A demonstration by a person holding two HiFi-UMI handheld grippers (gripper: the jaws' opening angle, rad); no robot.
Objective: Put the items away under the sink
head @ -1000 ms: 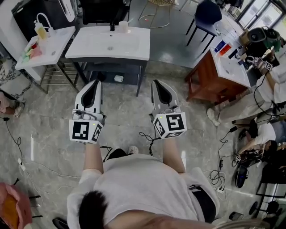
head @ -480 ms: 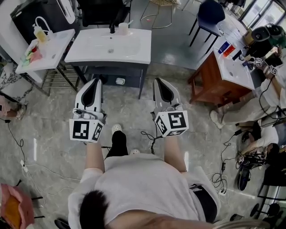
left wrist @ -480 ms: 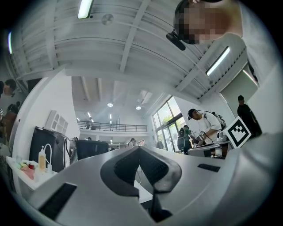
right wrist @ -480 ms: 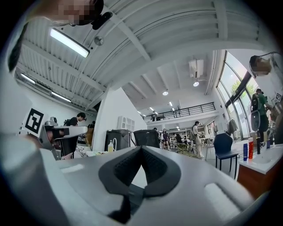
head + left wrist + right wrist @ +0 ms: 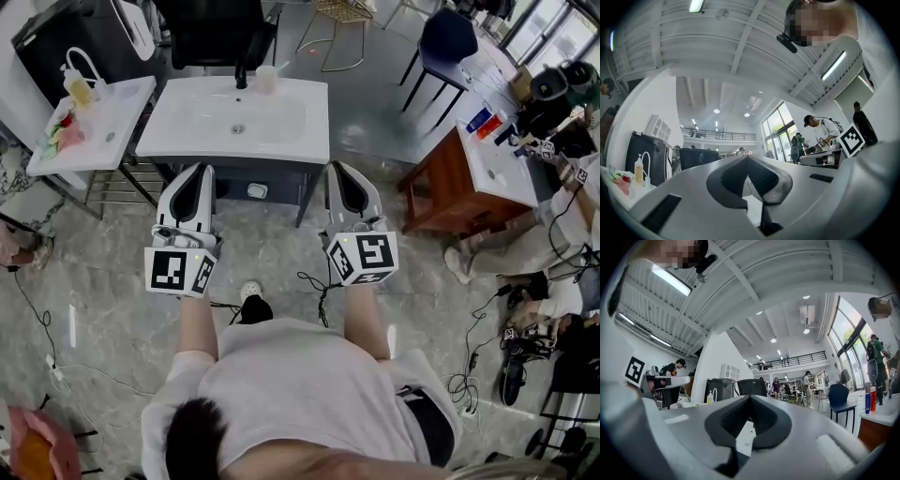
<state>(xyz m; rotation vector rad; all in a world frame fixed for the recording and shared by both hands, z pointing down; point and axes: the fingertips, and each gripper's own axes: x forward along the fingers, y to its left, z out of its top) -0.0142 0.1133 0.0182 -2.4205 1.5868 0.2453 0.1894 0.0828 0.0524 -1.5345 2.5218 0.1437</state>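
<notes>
Our left gripper (image 5: 199, 172) and right gripper (image 5: 345, 171) both have their jaws pressed together on nothing (each gripper view shows the dark pads meeting at the tip). They are held out side by side, pointing at the front of the sink (image 5: 305, 131) and stopping just short of it. We judge the putting-away has barely begun, if at all, since neither gripper carries anything. The open shelf (image 5: 281, 176) under the sink shows only one small white thing (image 5: 257, 190), too small for us to name. What seems left to move sits higher up. A pump bottle (image 5: 78, 87) and some colourful bits (image 5: 60, 127) are on the side table (image 5: 117, 117) just left of the sink, and a pale cup (image 5: 267, 79) stands at the sink's back edge beside the faucet (image 5: 241, 75). The bottle appears upright, its long axis vertical, with the looped spout arching towards the sink. The cup also looks upright, mouth up.
</notes>
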